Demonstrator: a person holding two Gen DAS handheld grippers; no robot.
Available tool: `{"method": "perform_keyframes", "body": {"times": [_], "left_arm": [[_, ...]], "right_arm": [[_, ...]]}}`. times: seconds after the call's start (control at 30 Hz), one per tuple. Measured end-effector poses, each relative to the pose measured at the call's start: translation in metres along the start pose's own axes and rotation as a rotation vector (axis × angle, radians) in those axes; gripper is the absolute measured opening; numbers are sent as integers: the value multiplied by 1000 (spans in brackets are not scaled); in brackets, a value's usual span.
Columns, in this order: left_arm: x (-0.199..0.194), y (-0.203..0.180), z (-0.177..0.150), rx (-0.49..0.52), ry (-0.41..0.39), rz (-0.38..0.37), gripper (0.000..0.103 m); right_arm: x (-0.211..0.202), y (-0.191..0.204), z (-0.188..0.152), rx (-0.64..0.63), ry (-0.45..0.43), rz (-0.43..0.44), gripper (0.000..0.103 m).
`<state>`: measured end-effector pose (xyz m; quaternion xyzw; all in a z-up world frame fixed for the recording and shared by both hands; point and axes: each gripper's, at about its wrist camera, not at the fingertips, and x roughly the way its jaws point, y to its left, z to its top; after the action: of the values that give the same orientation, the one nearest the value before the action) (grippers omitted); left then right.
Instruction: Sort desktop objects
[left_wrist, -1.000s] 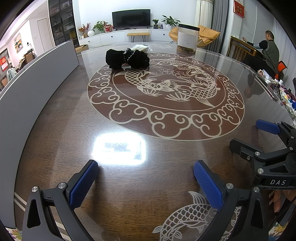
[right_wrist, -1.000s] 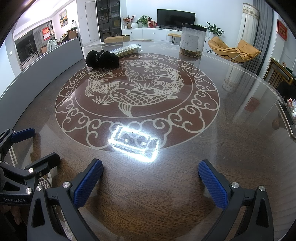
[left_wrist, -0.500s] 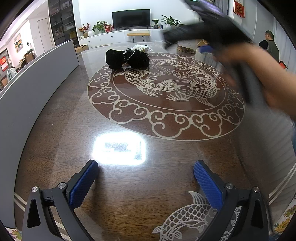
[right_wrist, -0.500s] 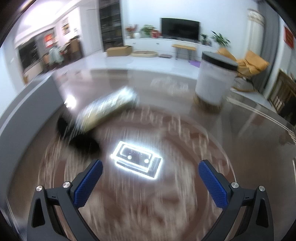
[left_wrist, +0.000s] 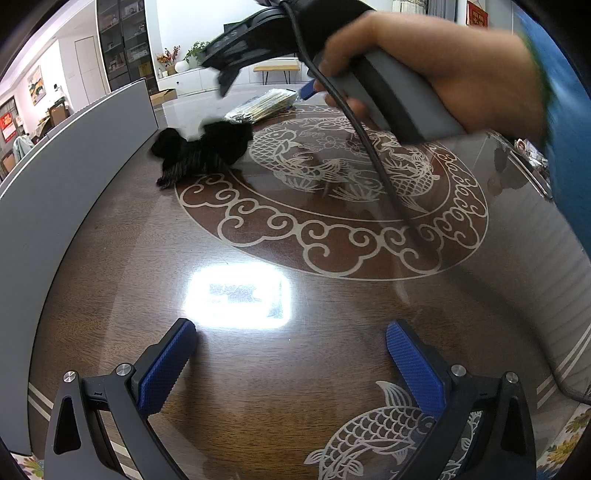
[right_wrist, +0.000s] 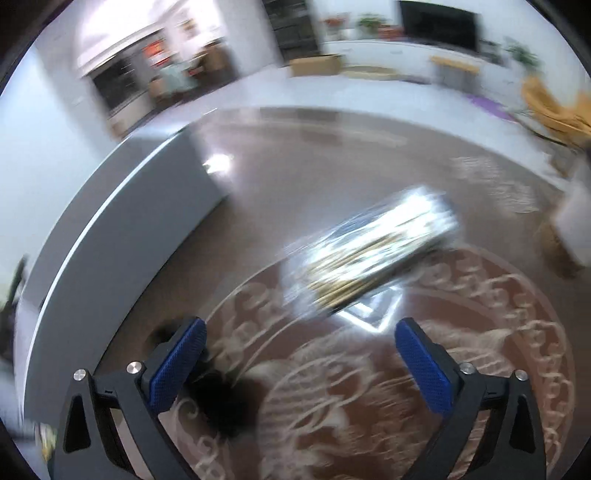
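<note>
A black cloth bundle (left_wrist: 203, 147) lies at the far left of the round patterned table (left_wrist: 332, 302). Just behind it rests a clear packet of thin pale sticks (left_wrist: 262, 107). My left gripper (left_wrist: 291, 350) is open and empty, low over the near part of the table. A hand (left_wrist: 443, 74) holds my right gripper (left_wrist: 264, 88) high over the packet. In the blurred right wrist view, the right gripper (right_wrist: 301, 350) is open, with the packet (right_wrist: 369, 251) ahead of its fingers. There the black cloth (right_wrist: 225, 406) sits low, by the left finger.
A grey curved panel (left_wrist: 74, 177) rims the table's left side and shows in the right wrist view as a grey panel (right_wrist: 110, 240). A white jar (right_wrist: 576, 221) stands at the right edge. A cable (left_wrist: 380, 166) hangs from the right gripper over the table.
The right gripper has swung from the near right edge across the table to above the packet and cloth. The left gripper has shifted forward and left, closer to the cloth.
</note>
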<state>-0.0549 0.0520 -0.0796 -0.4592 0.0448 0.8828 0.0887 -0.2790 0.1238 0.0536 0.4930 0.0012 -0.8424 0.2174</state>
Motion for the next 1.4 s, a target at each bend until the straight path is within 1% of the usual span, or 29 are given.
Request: {"method": "perform_keyframes", "body": {"times": [0.03,0.1,0.13,0.17,0.23,0.3,0.37,0.43,0.47,0.5,0.53,0.57,0.67,0.77,0.87,0.9,0.97,1.03,1.1,1.17,1.23,1.27,1.3,1.33,1.37,1.4], "left_arm": [[0,0,0,1,1,-1,103],[0,0,0,1,1,-1,103],[-1,0,-1,1,1,-1,103],[0,0,-1,1,1,-1,103],[-1,0,-1,1,1,-1,103],[-1,0,-1,0,1,-1,103],[-1,1,-1,1,1,-2,103],[-1,1,-1,0,1,-2,103],[-1,1,-1,0,1,-2,103],[-1,1,-1,0,1,-2,103],[-1,1,-1,0,1,-2,103],[-1,1,-1,0,1,-1,103],[-1,2,0,-1,1,-1,103],[-1,2,0,-1,1,-1,103],[-1,2,0,-1,1,0,103],[-1,3,0,-1,1,0,103],[-1,3,0,-1,1,-1,103],[-2,3,0,-1,0,0,103],[-1,4,1,-2,0,0,103],[-1,4,1,-2,0,0,103],[-1,4,1,-2,-1,0,103],[-1,4,0,-2,-1,0,103],[-1,4,0,-2,-1,0,103],[-1,4,1,-1,-1,0,103],[-1,4,1,-1,-1,0,103],[-1,3,0,-1,-1,0,103]], "right_arm": [[4,-11,9,74,2,-32,103],[19,-29,23,194,41,-35,103],[31,-35,30,232,83,-44,103],[42,-36,36,242,114,-60,103],[59,-34,45,238,154,-105,103],[70,-27,55,222,149,-134,103],[80,-19,62,180,153,-181,103],[86,-12,63,129,148,-203,102],[87,-9,63,112,131,-207,91],[83,-7,61,89,94,-215,72],[82,-5,59,70,71,-212,62],[80,-5,56,55,53,-205,49],[73,-5,40,16,27,-171,38],[61,-3,12,-46,20,-110,36],[37,-6,-24,-95,28,-69,36],[27,-14,-37,-100,29,-62,36],[5,-26,-69,-108,26,-50,35],[-21,-41,-107,-107,10,-46,36],[-46,-51,-144,-99,-8,-60,35],[-71,-59,-182,-102,-31,-93,36],[-95,-60,-219,-120,-59,-133,38],[-97,-71,-224,-115,-64,-139,47],[-102,-75,-235,-100,-59,-137,65],[-106,-76,-241,-81,-57,-132,76],[-108,-77,-244,-71,-58,-131,92],[-108,-80,-240,-64,-63,-135,95]]}}
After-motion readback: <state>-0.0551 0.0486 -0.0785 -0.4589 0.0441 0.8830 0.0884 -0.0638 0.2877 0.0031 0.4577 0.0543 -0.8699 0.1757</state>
